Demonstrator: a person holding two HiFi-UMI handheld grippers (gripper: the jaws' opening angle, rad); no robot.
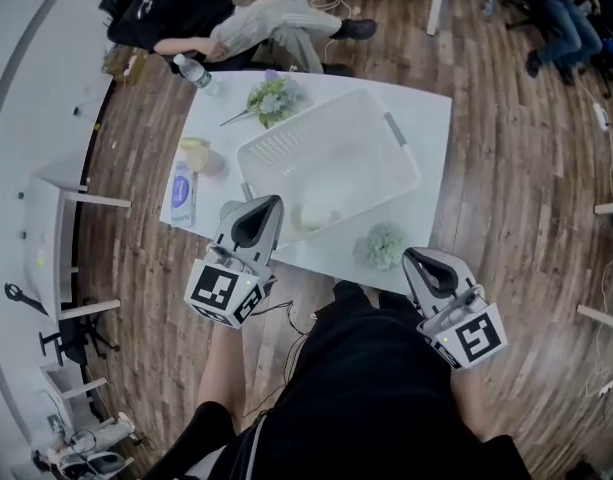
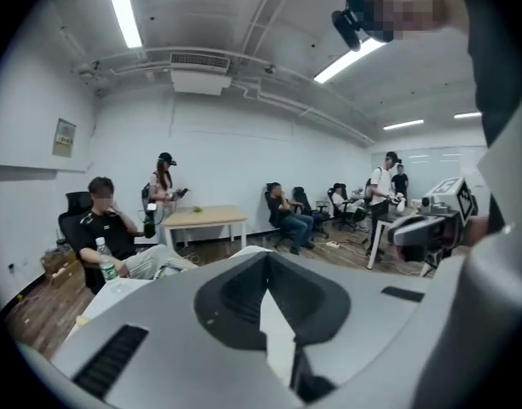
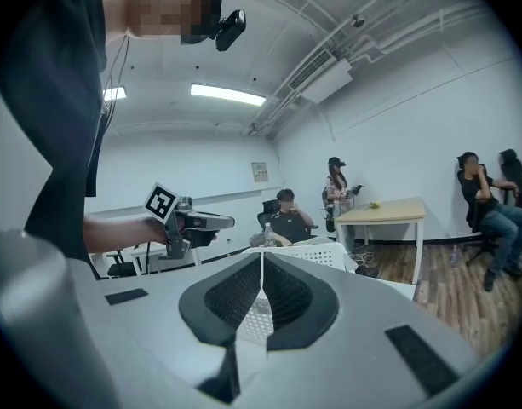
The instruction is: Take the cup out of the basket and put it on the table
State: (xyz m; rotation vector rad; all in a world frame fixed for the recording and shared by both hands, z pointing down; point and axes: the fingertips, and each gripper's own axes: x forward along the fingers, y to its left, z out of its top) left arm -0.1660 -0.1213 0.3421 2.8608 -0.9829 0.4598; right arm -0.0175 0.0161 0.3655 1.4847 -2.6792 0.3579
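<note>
A white slatted basket (image 1: 386,128) stands on the white table (image 1: 431,118). In its near left corner lies a pale cup (image 1: 316,216). My left gripper (image 1: 269,204) hovers over the table's near left edge, its tip just left of the cup, jaws shut with nothing between them. In the left gripper view the jaws (image 2: 266,261) meet in a closed seam. My right gripper (image 1: 411,256) hangs off the table's near edge, right of the basket, also shut and empty (image 3: 261,261). The basket (image 3: 324,252) shows beyond its tip.
On the table: a flower bunch (image 1: 272,98) at the far side, a pale green plant ball (image 1: 384,245) at the near edge, a blue-white pack (image 1: 182,190), a yellowish item (image 1: 196,153) and a water bottle (image 1: 193,70). A seated person (image 1: 186,18) is behind the table.
</note>
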